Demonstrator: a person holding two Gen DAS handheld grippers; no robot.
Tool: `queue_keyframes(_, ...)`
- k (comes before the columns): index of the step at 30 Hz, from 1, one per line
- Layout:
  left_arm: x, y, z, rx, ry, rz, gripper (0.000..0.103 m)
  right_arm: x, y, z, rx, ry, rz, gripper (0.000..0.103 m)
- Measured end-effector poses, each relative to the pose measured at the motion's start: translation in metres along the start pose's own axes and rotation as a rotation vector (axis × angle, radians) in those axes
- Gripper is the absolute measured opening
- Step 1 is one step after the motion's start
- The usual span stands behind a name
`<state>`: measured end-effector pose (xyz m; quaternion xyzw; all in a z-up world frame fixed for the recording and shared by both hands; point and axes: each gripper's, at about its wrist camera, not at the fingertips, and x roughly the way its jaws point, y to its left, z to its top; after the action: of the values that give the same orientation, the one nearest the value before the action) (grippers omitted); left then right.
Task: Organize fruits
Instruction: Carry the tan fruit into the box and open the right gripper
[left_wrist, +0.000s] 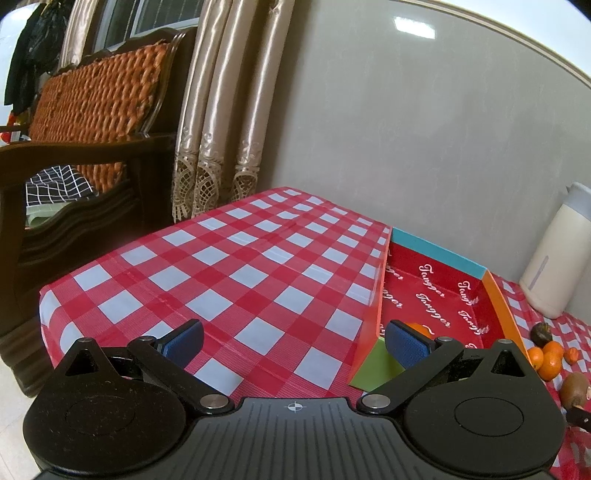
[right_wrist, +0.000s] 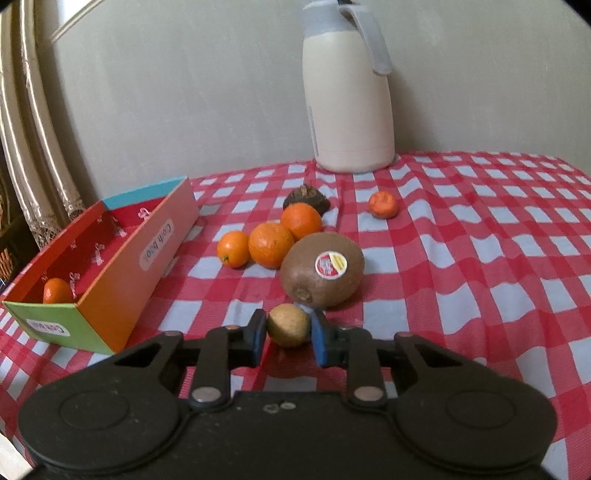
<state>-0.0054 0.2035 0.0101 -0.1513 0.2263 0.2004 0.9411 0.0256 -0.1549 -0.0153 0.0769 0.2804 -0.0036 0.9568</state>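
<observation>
Right tool is clamped on a small tan round fruit, blue pads pressing it from both sides, low over the counter with its red-and-white checked cloth. Just beyond that fruit sits a brown kiwi with a round sticker, so close I cannot tell if they touch. Behind the kiwi, three oranges bunch up: a small one on the left, a bigger one in the middle, another behind it. A dark wrinkled fruit lies just past them. A small tangerine sits apart to the right. A cream jug with a grey lid stands at the back near the wall.

A long open box, red inside, orange side, green end, lies left of the fruit pile. One orange fruit sits inside at the green end.

Left tool has its jaws wide apart, nothing between them, held above bare cloth beside the box's near corner.
</observation>
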Motion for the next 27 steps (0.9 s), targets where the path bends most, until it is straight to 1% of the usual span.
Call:
queue_keyframes(8, 0.0, 0.005, 0.001, -0.005, 0.0, 0.01, 0.103, -0.009, 0.013, 0.006, -0.018, -0.053, 0.067, 0.025)
queue_keyframes(16, 0.0, 0.018, 0.0, -0.023, 0.003, 0.034, 0.103, -0.016, 0.038, 0.013, -0.049, -0.107, 0.169, 0.025)
queue_keyframes(22, 0.0, 0.028, 0.0, -0.023, 0.003, 0.053, 0.103, -0.013, 0.059, 0.017, -0.063, -0.12, 0.248, 0.025)
queue_keyframes(27, 0.0, 0.036, 0.0, -0.026, 0.003, 0.07, 0.103, -0.007, 0.079, 0.018, -0.087, -0.114, 0.295, 0.025)
